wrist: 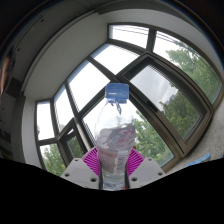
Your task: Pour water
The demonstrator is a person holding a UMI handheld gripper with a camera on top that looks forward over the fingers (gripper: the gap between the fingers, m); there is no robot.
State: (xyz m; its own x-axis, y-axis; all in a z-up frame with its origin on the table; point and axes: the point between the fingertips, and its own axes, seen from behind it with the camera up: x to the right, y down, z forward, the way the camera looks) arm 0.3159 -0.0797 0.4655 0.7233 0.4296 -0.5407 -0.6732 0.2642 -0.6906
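Note:
A clear plastic water bottle with a blue cap stands upright between my fingers. Both magenta pads press on its sides, so my gripper is shut on the bottle's lower body. The bottle is held up against a large window. Water shows inside its lower part. The bottom of the bottle is hidden below the fingers.
A large multi-pane window with grey frames fills the view beyond the bottle. Green trees and pale sky show through it. A dark ceiling or wall lies to the left.

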